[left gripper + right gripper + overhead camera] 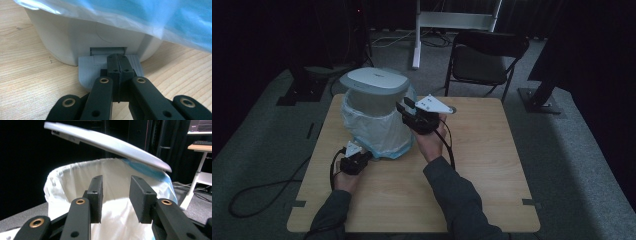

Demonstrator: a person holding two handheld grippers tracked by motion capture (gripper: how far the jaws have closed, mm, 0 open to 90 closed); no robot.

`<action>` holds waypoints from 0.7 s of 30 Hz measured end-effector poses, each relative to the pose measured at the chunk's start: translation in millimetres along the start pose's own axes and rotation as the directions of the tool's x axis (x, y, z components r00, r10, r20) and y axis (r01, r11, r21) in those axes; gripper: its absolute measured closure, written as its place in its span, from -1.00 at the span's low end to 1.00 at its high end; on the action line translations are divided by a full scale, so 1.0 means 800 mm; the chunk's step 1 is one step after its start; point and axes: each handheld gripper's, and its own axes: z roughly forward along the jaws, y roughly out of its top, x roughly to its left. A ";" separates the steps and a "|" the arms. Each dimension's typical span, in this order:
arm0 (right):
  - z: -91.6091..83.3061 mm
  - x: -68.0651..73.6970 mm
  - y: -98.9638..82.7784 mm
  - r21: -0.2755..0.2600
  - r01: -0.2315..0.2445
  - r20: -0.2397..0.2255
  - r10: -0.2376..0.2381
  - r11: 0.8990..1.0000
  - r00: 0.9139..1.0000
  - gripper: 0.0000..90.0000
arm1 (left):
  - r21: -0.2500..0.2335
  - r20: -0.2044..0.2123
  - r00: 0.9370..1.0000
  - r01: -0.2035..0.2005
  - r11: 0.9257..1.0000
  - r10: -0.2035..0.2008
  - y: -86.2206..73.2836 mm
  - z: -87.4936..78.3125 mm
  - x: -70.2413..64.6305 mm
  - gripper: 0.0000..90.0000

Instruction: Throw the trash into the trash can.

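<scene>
A white pedal bin [371, 102] stands at the back left of the wooden table [482, 165], lined with a white and blue bag [384, 135]. Its lid [374, 81] is tilted up. My left gripper [366, 156] is shut at the bin's foot. In the left gripper view the closed tips [117, 60] rest on the grey pedal [86, 71] under the bin body [75, 37] and the bag [155, 20]. My right gripper [405, 106] hovers open and empty beside the rim. The right gripper view has its jaws [115, 195] facing the bag's mouth [75, 173] under the raised lid [112, 143].
A black folding chair [484, 55] stands behind the table, beside a white desk leg [417, 35]. A cable [262, 192] loops on the grey carpet at the left. Bare tabletop lies to the right and front of the bin.
</scene>
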 end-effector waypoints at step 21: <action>-0.024 0.000 -0.025 0.038 0.047 -0.002 -0.047 0.998 0.999 0.34 | 0.000 0.001 1.000 -0.001 1.000 0.001 0.000 0.000 0.000 1.00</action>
